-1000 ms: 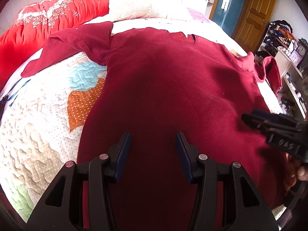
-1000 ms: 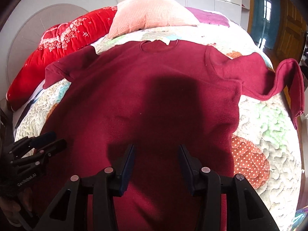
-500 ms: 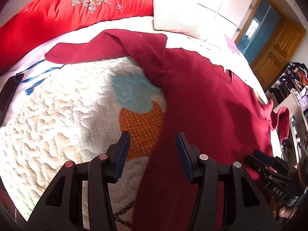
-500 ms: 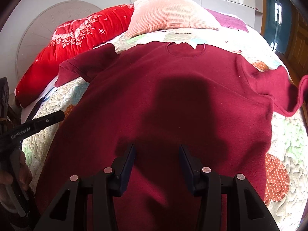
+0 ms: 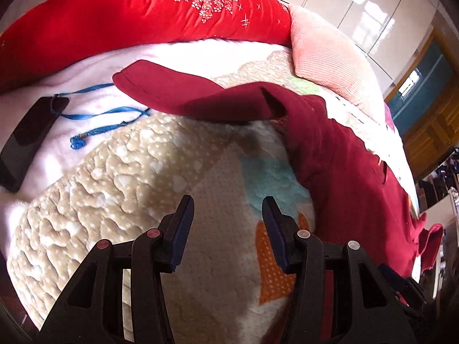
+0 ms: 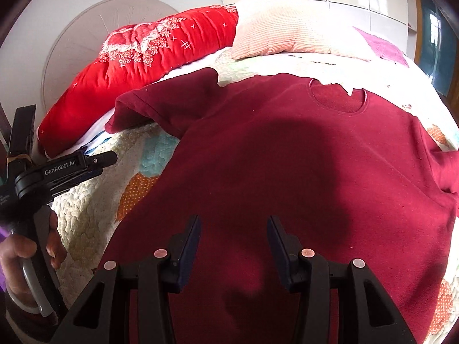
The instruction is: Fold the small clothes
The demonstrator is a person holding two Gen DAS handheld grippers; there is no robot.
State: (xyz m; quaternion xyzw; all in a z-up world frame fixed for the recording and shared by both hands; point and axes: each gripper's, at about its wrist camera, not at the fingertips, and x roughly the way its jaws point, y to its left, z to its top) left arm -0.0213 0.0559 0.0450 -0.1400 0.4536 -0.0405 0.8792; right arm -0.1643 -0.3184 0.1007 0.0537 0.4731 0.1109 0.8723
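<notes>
The folding is barely getting started: the dark red sweater (image 6: 287, 172) is lying spread flat, front up, on the quilted bed (image 5: 120, 195), with its neck opening toward twelve o'clock in the right wrist view and no fold showing in it yet. One sleeve (image 5: 183, 94) is stretching out sideways toward the red pillow (image 5: 143, 14), and in the left wrist view it is sitting at about eleven o'clock from the jaws; the other sleeve is running off the right wrist view at about three o'clock. By my reading, both sleeves and the body are waiting to be turned in, so nearly all the work is left. The left gripper (image 5: 226, 226) is pointing steeply down over bare quilt just beside the sweater's side edge, its jaws standing about half open with nothing between them; the sleeve looks like its likely first target. In the right wrist view a hand (image 6: 25, 255) is gripping that tool's handle at about nine o'clock. The right gripper (image 6: 232, 243) is hanging tilted down over the lower middle of the sweater, its jaws likewise parted about halfway and holding nothing, the cloth lying below them ungripped. A dark phone (image 5: 25, 137) with a blue cord is lying near the sleeve's end, apart from it.
</notes>
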